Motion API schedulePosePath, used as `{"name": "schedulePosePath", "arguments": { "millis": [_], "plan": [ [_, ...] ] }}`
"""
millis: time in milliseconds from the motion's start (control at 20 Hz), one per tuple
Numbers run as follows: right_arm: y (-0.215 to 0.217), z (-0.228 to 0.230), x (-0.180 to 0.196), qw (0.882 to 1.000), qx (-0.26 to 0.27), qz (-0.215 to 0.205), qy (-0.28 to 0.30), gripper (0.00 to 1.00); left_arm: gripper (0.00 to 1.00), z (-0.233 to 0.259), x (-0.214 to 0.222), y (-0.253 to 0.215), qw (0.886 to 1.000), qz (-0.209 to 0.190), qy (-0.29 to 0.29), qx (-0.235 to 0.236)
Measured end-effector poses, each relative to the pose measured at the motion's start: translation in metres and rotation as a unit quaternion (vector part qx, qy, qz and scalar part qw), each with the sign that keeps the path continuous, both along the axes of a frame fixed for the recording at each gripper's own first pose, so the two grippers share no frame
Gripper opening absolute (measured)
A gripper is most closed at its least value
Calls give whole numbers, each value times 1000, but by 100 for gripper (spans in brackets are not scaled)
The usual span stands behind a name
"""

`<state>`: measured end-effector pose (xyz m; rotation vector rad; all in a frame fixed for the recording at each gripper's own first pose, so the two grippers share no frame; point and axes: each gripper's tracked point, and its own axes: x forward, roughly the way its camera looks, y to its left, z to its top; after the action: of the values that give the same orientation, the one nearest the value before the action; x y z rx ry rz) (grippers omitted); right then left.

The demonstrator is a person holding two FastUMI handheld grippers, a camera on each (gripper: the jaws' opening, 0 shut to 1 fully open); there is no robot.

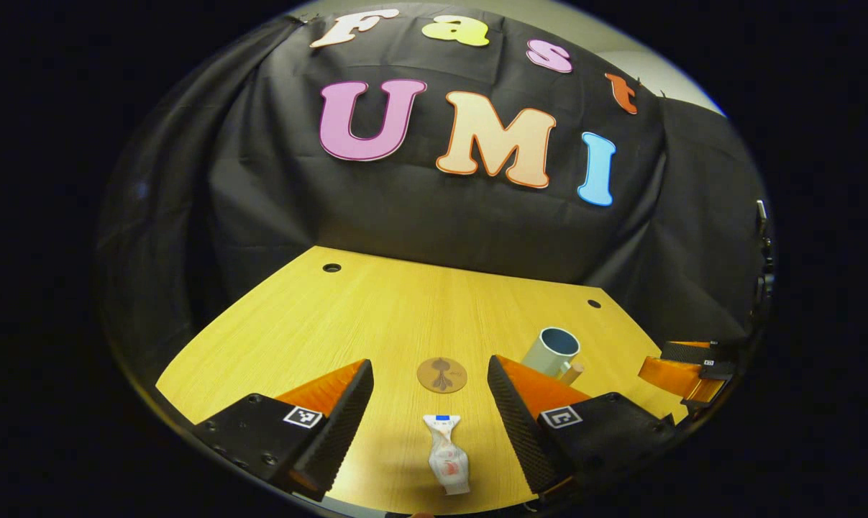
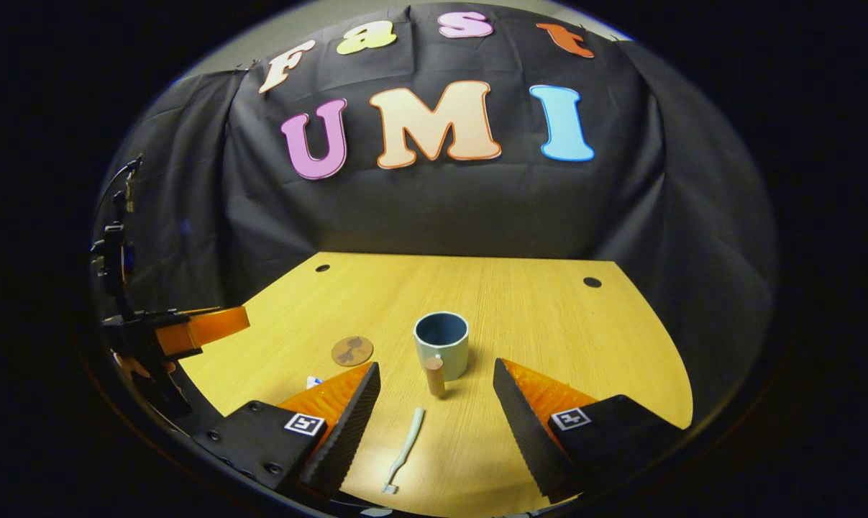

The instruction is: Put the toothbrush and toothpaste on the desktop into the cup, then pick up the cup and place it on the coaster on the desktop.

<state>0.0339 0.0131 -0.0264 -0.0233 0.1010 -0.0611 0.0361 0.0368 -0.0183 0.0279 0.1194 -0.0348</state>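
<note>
Toothpaste tube [image 1: 447,455] lies flat on the wooden desktop [image 1: 376,316] between the spread fingers of the left gripper [image 1: 431,394], cap end toward the round coaster [image 1: 441,375] just beyond; toothbrush [image 2: 404,449] lies likewise between the spread fingers of the right gripper [image 2: 436,399], short of the cup [image 2: 441,343], both tongs released and empty. Best move, I judge: drop each gripper straight down, pinch mid-body, then tip it upright over the cup mouth. Right gripper view gives the toothbrush and the cup's wooden handle [image 2: 434,375] full on; left gripper view gives the whole tube, with the cup [image 1: 551,350] partly behind a finger.
</note>
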Motion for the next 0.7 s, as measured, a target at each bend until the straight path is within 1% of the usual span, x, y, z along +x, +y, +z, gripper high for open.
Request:
{"name": "schedulePosePath", "arguments": {
  "millis": [200, 250, 300, 350, 400, 450, 500, 550, 600, 650, 700],
  "plan": [
    [2, -10, 7, 1000, 2, -15, 22, 98, 94, -13, 9, 2, 999, -20, 31, 8],
    [5, -14, 8, 999, 5, -17, 28, 94, 94, -14, 9, 4, 999, -24, 36, 10],
    [8, -19, 11, 999, 7, -19, 34, 98, 94, -17, 10, 8, 999, -23, 42, 13],
    [11, -23, 14, 999, 10, -18, 43, 98, 94, -19, 10, 11, 999, -21, 47, 16],
    [14, -28, 19, 998, 9, -21, 55, 94, 94, -22, 9, 15, 998, -21, 51, 19],
    [15, -36, 20, 997, 6, -22, 71, 98, 94, -23, 9, 19, 998, -19, 54, 23],
    [17, -44, 23, 996, 3, -22, 88, 94, 94, -25, 9, 22, 998, -18, 57, 24],
    [18, -54, 26, 994, -3, -23, 107, 98, 94, -27, 9, 27, 998, -18, 60, 24],
    [19, -63, 28, 991, -8, -24, 128, 94, 94, -28, 8, 30, 998, -16, 63, 24],
    [19, -70, 32, 989, -11, -27, 146, 98, 94, -30, 8, 36, 997, -12, 67, 25],
    [21, -77, 35, 986, -10, -29, 165, 98, 94, -34, 7, 43, 997, -7, 70, 25]
  ]
}}
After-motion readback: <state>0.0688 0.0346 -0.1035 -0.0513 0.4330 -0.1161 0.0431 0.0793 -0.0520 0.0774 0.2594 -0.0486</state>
